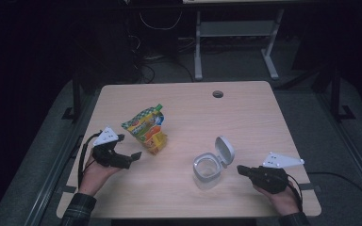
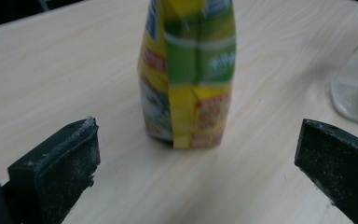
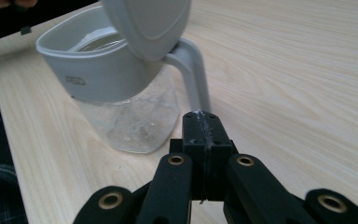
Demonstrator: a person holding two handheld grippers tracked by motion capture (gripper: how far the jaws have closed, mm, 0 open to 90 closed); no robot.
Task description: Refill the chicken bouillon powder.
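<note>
A green, yellow and orange snack pouch (image 1: 148,129) stands upright left of the table's middle; in the left gripper view the pouch (image 2: 189,74) stands just beyond my jaws. My left gripper (image 1: 134,157) is open, a short way to the pouch's left, with nothing between its jaws (image 2: 200,163). A clear jar (image 1: 207,170) with a grey rim has its hinged lid (image 1: 224,150) flipped up. My right gripper (image 1: 241,169) is shut and empty, close to the jar's right side. In the right gripper view the jar (image 3: 116,88) and its lid hinge rise just ahead of the closed jaws (image 3: 203,123).
The wooden table (image 1: 245,117) has a round cable hole (image 1: 218,93) near its far edge. Another desk's metal legs (image 1: 198,47) and cables stand on the dark floor behind it.
</note>
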